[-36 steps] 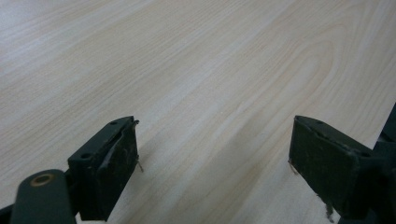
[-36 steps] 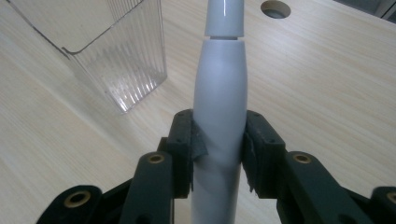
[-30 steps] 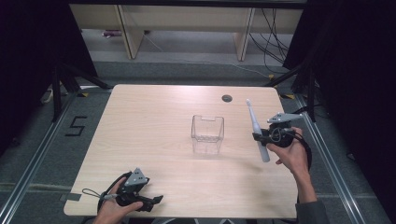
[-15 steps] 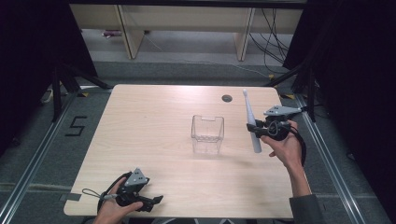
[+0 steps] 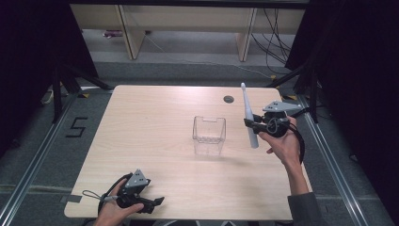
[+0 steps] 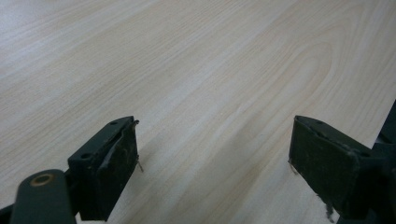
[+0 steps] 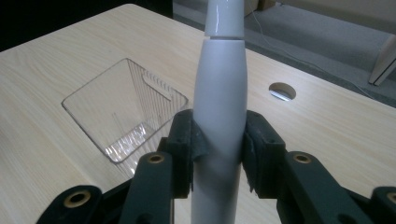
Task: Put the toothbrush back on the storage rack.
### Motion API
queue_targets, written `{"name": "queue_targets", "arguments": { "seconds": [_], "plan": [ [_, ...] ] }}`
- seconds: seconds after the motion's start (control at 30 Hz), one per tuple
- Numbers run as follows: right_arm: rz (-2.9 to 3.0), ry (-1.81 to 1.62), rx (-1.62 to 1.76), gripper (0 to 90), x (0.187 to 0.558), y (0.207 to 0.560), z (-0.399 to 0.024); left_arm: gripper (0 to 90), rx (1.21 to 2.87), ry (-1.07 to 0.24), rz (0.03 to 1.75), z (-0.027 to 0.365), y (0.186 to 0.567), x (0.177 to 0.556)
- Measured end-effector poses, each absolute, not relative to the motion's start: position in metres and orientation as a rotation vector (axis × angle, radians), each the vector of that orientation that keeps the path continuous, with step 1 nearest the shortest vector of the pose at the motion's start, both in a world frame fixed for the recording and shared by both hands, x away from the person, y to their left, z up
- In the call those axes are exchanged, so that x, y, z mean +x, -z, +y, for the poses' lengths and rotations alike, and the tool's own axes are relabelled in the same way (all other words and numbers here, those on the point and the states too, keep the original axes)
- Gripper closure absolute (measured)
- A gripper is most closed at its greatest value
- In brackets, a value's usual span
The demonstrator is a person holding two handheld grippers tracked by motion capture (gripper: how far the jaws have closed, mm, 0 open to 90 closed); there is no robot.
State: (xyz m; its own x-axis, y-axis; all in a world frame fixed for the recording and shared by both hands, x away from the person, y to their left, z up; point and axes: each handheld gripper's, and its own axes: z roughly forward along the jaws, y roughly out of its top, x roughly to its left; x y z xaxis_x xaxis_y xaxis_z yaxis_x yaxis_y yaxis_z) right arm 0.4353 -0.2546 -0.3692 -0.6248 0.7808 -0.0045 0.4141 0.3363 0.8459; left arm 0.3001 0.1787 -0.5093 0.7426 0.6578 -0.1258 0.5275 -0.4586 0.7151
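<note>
One white wand (image 5: 248, 117) right of centre, clenched by right gripper (image 5: 251, 123); one clear bin (image 5: 209, 135) mid-frame; left gripper (image 5: 157, 203) released, lower left.

I see a long, slim white plastic handle (image 5: 249, 120), tapered toward one end, with a seam ring near its narrower upper part (image 7: 219, 88). It is off the table, roughly upright with a slight tilt, clamped at mid-length between the right gripper's (image 5: 254, 124) black jaws. To its left, near but apart, a clear ribbed plastic box (image 5: 208, 136), open-topped and rectangular, stands upright at mid-table. I note nothing visible inside it.
</note>
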Motion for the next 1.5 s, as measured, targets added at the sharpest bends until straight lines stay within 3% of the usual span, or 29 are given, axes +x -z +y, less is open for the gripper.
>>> {"name": "queue_targets", "arguments": {
  "seconds": [1.5],
  "plan": [
    [2.229, -1.409, 0.94, 66.7, 0.457, 0.333, -0.187, 14.9, 2.178, -0.227, 0.877, 0.18, 0.509, 0.301]
  ]
}}
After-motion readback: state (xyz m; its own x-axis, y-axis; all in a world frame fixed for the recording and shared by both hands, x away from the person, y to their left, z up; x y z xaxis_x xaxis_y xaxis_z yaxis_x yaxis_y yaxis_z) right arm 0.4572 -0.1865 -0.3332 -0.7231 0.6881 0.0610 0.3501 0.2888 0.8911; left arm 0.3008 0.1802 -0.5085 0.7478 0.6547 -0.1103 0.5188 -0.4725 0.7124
